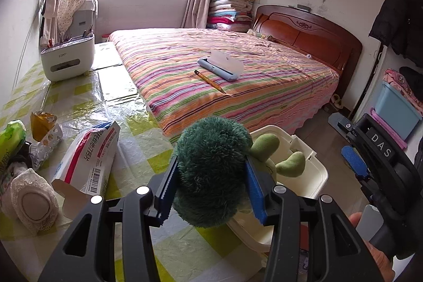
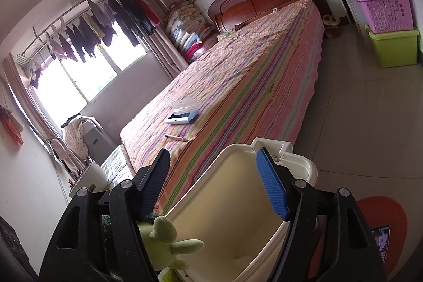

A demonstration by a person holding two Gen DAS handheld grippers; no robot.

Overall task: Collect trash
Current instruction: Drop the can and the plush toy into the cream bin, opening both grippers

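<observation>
left hand-held gripper (image 1: 211, 177): bottom middle of the left view, clamped on a fuzzy green plush toy (image 1: 211, 171), blue pads squeezing both sides
toy: hangs right over the cream bin (image 1: 314, 176), pale green legs poking out to the right
right hand-held gripper (image 2: 214, 179): jaws apart, nothing between them, bin (image 2: 304, 163) mouth right below
worktop (image 1: 137, 149): lower left, checkered cover, a red-and-white box (image 1: 90, 165) and wrappers (image 1: 43, 134) lying there
bed (image 1: 238, 86): striped sheet, pencil (image 1: 210, 81) and blue case (image 1: 219, 66) on it
</observation>
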